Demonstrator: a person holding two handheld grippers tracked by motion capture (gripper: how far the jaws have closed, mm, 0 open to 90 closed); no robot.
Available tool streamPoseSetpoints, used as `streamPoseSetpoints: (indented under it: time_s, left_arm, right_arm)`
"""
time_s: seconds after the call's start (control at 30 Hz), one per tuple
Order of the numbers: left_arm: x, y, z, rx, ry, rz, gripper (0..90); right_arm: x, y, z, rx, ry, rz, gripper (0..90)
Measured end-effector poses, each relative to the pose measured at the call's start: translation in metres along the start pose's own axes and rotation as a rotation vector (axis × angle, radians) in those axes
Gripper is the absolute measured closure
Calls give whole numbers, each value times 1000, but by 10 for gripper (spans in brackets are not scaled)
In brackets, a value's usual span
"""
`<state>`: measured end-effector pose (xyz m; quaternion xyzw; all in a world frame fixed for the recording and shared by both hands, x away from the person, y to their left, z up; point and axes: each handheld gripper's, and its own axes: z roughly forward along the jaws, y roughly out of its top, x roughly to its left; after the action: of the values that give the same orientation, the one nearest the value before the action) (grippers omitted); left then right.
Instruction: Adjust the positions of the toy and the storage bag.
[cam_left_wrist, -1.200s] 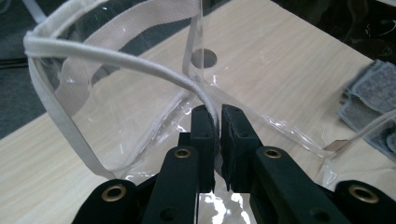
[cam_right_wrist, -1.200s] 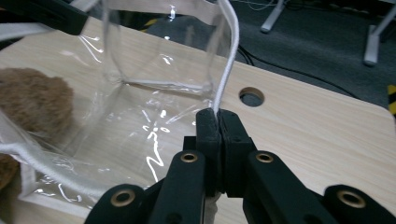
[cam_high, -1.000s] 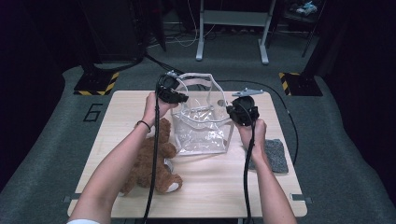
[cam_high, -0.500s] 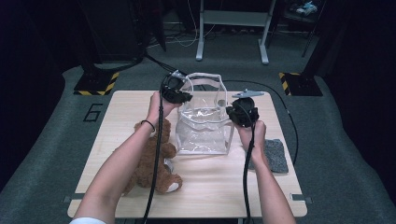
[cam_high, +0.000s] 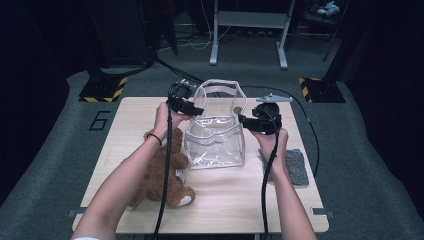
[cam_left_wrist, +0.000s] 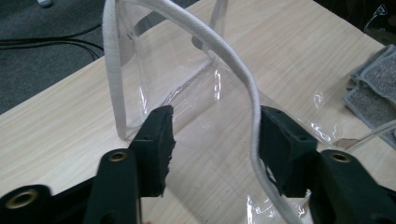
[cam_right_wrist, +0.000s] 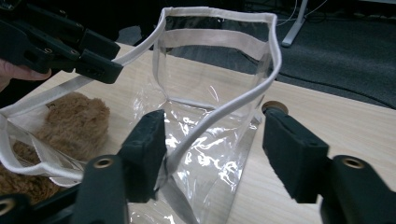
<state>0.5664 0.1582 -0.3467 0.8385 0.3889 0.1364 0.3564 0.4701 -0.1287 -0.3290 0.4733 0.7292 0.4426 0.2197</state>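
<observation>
A clear plastic bag (cam_high: 215, 142) with white fabric trim stands upright near the middle of a pale wood-grain table (cam_high: 240, 200), and all else is placed from it. Nearest, at the bag's left, a brown plush teddy bear (cam_high: 162, 172) is seen lying on the table, its fur shaggy and touching the bag's lower corner. At the bag's right, set apart from it near the table's right edge, a grey, coarse-looking folded cloth (cam_high: 296, 167) lies flat. Bare tabletop is left open in front of the bag.

The left gripper (cam_high: 192, 110) is held at the bag's upper left rim and the right gripper (cam_high: 242, 119) at its upper right rim. The jaws of both have just been opening: they stand about half apart, the white trim passing between them without being pinched.

Behind the bag, beyond the table's far edge, a "6" (cam_high: 100, 120) is marked on the grey floor, with yellow-and-black striped blocks (cam_high: 102, 92) farther off.
</observation>
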Motion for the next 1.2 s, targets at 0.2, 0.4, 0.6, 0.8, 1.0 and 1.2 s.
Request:
streamPoseSetpoints:
  time_s: [0.2,0.4,0.6,0.8,1.0,1.2]
  left_arm:
    - [6,-2,-14,-35,23,-31,284]
    - [17,-8,-31,-66,36,-70,191]
    - [28,-19,-47,-101,62,-122,153]
    - [35,-34,-57,-98,73,-139,139]
    - [44,-51,-64,-95,82,-176,113]
    - [48,-73,-63,-59,92,-224,81]
  right_arm:
    - [-18,-9,-14,-33,-8,37,216]
    - [-35,-26,-21,-49,-14,69,140]
    - [-54,-51,-19,-12,-56,102,73]
    - [-68,-85,-3,68,-114,105,37]
    - [-86,-125,13,130,-156,142,12]
    - [-93,-160,28,212,-211,167,0]
